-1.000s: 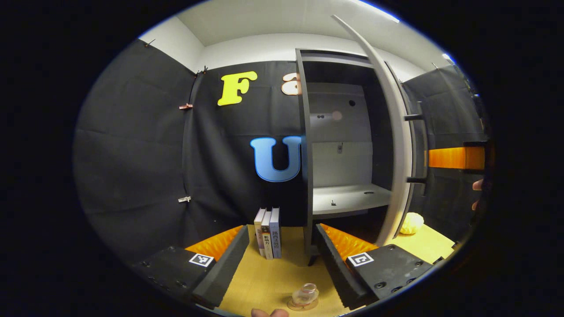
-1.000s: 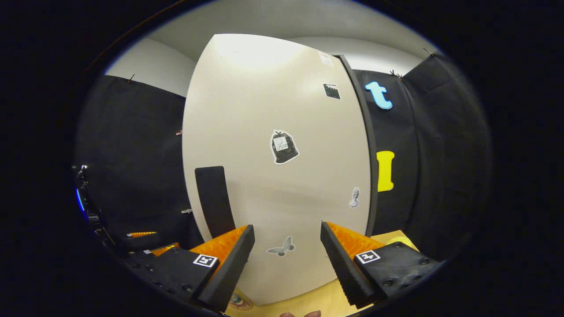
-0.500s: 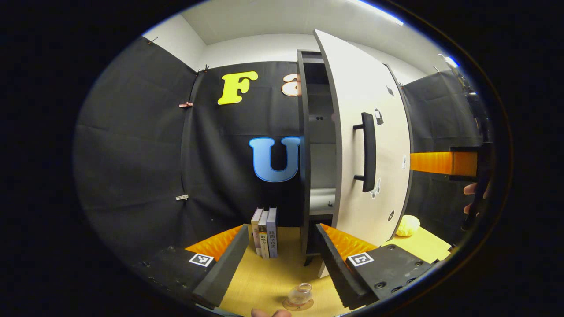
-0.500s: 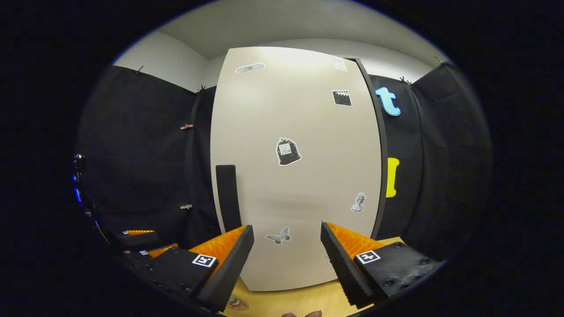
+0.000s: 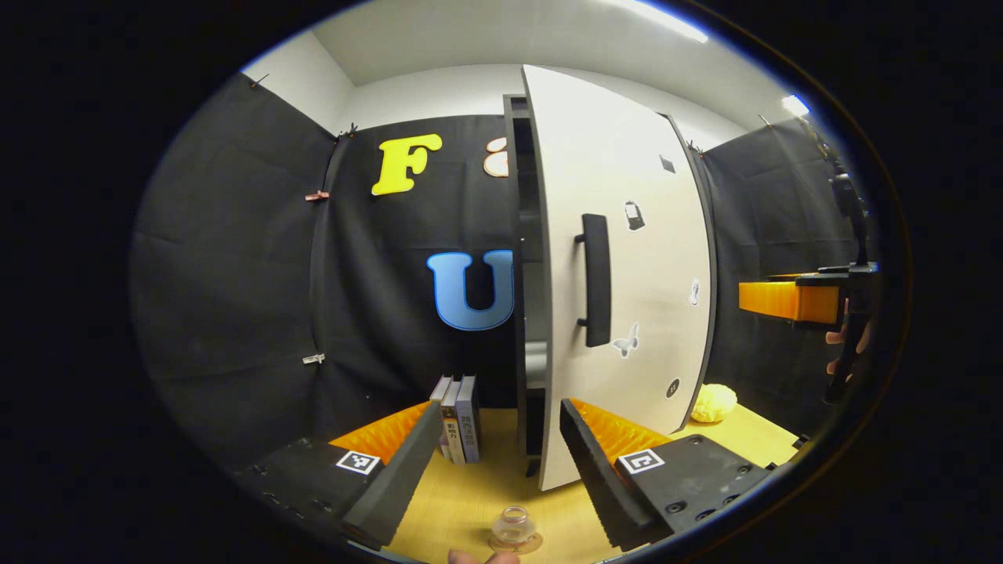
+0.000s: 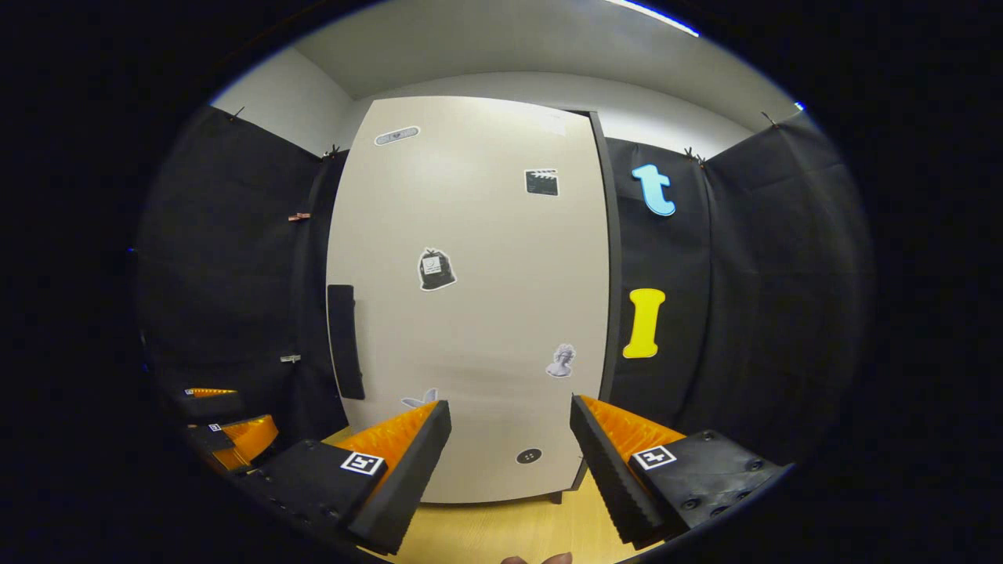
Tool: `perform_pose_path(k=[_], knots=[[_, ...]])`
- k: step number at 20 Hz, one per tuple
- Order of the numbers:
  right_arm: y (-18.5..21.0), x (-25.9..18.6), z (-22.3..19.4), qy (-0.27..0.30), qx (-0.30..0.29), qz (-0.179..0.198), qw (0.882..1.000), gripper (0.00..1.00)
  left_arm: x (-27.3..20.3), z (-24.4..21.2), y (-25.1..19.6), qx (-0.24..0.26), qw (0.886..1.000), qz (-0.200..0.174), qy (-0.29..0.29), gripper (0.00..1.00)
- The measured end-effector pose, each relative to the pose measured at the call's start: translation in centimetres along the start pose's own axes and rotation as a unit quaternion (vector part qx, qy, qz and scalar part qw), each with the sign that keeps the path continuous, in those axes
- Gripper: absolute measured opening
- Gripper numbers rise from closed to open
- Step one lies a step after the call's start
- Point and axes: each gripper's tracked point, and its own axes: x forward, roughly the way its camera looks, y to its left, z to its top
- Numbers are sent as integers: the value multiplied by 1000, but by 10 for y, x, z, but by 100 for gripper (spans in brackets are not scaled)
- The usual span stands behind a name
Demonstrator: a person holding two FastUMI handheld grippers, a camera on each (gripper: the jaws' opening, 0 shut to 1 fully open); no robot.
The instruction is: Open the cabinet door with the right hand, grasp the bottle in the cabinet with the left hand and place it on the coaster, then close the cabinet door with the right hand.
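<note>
Two grippers, left (image 5: 494, 462), right (image 6: 509, 462): agape, empty | one bottle (image 5: 513, 526) | three books (image 5: 456, 419)

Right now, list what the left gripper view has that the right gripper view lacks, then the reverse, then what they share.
Left gripper view: the bottle on its coaster, three books, a yellow lump, a gap beside the door. Right gripper view: a strip sticker at the door's top. Both: the door, its handle, the table, the left gripper and right gripper, open.
</note>
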Motion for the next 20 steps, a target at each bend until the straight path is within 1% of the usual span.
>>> perform_pose_path(k=[2, 6, 13, 15, 17, 20], knots=[[-11, -1, 1, -6, -5, -9, 1000, 99, 0, 7, -9, 6, 1000, -1, -8, 94], [-31, -7, 2, -13, -7, -22, 1000, 99, 2, 18, -28, 2, 1000, -5, -18, 94], [-74, -14, 1, -31, -20, -55, 998, 99, 16, 31, -46, -38, 998, 9, -48, 95], [-80, -15, -1, -34, -21, -58, 998, 98, 24, 29, -51, -33, 998, 9, -47, 95], [-83, -14, -6, -29, -22, -55, 998, 98, 33, 24, -54, -23, 999, 14, -40, 94], [-83, -18, -12, -23, -13, -46, 999, 99, 43, 27, -62, -22, 999, 17, -47, 94]])
